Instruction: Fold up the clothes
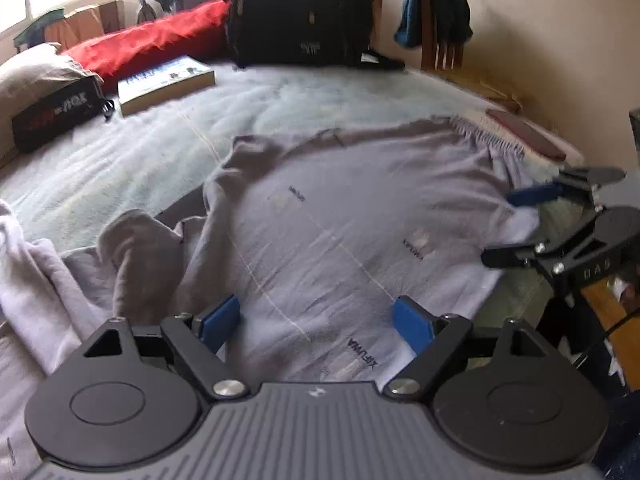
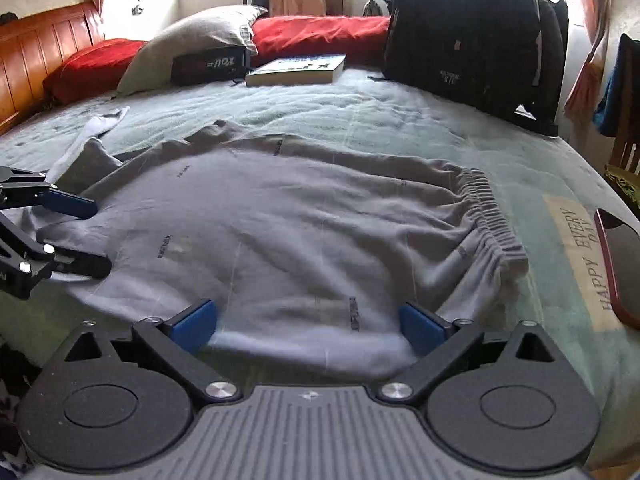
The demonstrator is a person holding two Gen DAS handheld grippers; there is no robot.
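While both your left gripper and right gripper hang wide apart and empty at the near hem of the grey trousers spread on the bed, closing early risks pinching one layer.

A pale grey cotton garment with thin white lines and small dark lettering lies mid-frame on a light green fuzzy blanket bearing a cream band with dark words at right. At the top sit long red cushions, a beige pillow, a black backpack and a white-and-blue book. Both black grippers carry blue finger pads.
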